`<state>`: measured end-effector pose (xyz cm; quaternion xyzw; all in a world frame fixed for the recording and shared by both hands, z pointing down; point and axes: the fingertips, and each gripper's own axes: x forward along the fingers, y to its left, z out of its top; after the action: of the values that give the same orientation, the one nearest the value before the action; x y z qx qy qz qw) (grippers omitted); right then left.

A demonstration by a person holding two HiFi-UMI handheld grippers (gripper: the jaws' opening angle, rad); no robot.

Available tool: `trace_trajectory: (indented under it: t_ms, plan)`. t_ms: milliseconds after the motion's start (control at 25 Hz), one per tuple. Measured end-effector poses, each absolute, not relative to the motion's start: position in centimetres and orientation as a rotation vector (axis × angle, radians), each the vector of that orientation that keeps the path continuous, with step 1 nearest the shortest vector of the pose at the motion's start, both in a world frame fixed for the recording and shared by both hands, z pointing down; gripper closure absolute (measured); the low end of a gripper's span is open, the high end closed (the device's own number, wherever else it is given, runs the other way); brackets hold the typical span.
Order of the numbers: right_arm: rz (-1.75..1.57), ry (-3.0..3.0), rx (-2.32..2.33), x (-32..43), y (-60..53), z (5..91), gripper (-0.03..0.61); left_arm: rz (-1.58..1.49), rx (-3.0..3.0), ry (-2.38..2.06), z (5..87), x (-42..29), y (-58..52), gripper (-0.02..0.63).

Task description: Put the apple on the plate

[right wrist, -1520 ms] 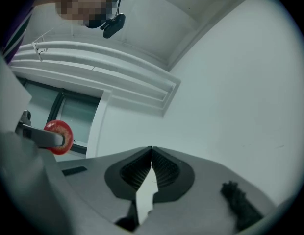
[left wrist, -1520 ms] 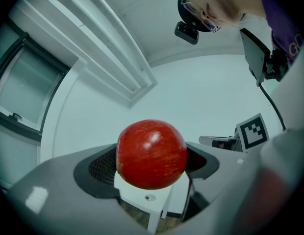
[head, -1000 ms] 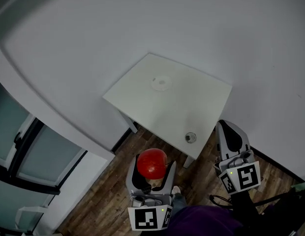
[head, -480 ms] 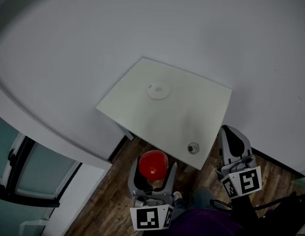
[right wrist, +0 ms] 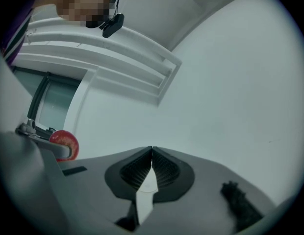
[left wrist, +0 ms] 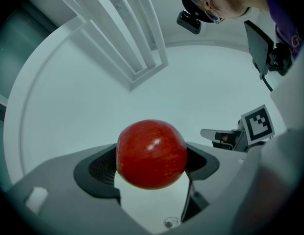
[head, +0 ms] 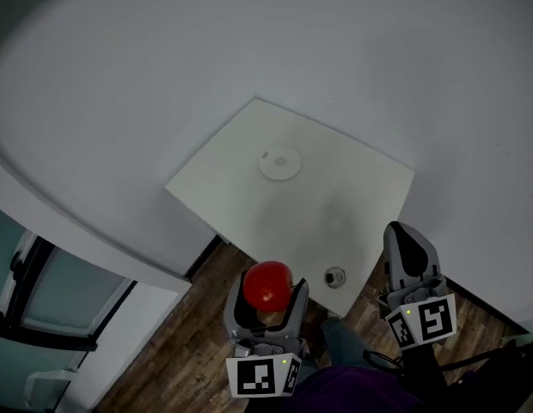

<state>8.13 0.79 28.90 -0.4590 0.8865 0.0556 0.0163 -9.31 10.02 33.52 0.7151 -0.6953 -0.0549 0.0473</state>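
A red apple (head: 267, 283) is clamped between the jaws of my left gripper (head: 266, 292), held over the wooden floor just short of the table's near edge. In the left gripper view the apple (left wrist: 151, 153) fills the gap between the two pads. A small white plate (head: 279, 163) lies on the square white table (head: 335, 205), towards its far side. My right gripper (head: 407, 249) hangs at the table's near right corner, jaws pressed together and empty (right wrist: 151, 153). The apple (right wrist: 64, 144) also shows at the left of the right gripper view.
A small round metal-rimmed object (head: 335, 276) sits near the table's front edge, between the two grippers. White walls stand behind the table. A glass-panelled door (head: 43, 291) is at the left. Dark wood floor (head: 189, 342) lies below the grippers.
The view has shifted slightly, so the table and plate sit a little lower and nearer. The apple stays gripped in the left gripper. The right gripper has kept its pose.
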Motion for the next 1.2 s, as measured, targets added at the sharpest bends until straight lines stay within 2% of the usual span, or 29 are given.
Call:
trace_trajectory:
  t_ms: [560,1200]
  plan:
    - [0.072,2.857,-1.211,7.8,-13.3,30.5,0.569,-0.066,2.013,-2.267,36.8,-8.4,-2.9,0.219]
    - [-0.044,2.829,-1.181,6.8,-19.5,31.5,0.569,0.005,1.989,-2.267,37.5,-11.3,-11.4,0.219]
